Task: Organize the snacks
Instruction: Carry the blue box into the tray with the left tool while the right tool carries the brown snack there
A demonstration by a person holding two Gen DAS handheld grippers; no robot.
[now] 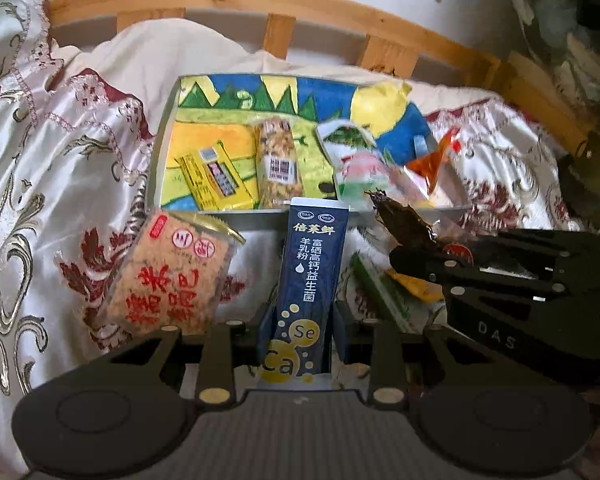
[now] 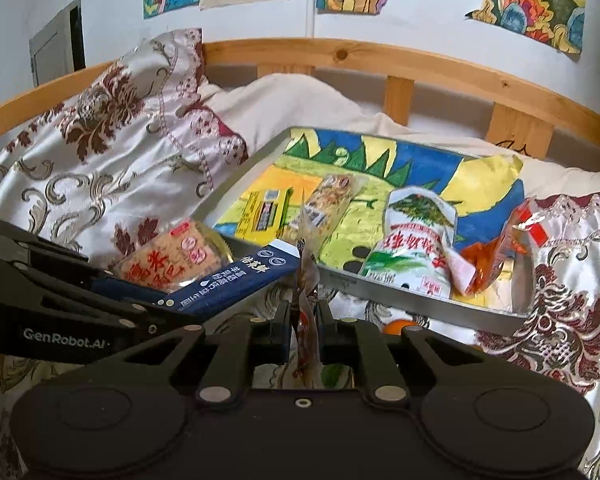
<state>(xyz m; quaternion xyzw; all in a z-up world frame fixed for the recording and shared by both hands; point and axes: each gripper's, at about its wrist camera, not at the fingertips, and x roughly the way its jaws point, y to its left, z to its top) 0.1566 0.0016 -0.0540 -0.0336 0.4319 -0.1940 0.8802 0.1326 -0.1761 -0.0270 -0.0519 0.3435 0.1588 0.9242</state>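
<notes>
The left hand-held gripper (image 1: 300,316) points forward over the bed, toward the tray (image 1: 162,148), and its two fingers are closed on a dark blue stick packet (image 1: 310,276) with white Chinese text and yellow circles. The packet stands up between the fingers, and its top end reaches the near rim of the tray. In the right wrist view the same blue packet (image 2: 236,280) comes in from the left, held by the left gripper's black body. The right hand-held gripper (image 2: 304,316) also points toward the tray (image 2: 400,290), from the right side, and its fingers are pressed together on a thin clear snack wrapper (image 2: 306,276) with brown and red content; the wrapper stands upright just in front of the tray's near rim. In the left wrist view this gripper (image 1: 404,250) reaches in from the right and holds the dark snack (image 1: 396,216). The tray lies on the flowered bedspread (image 1: 40,160) and is lined with a colourful drawing. Inside it are a yellow packet (image 1: 214,176), a nut bar (image 1: 278,160), a white and green bag (image 1: 356,160) and an orange-red pouch (image 1: 432,160) at its right edge. A square rice cracker pack (image 1: 172,276) rests on the bedspread just before the tray's left corner.
</notes>
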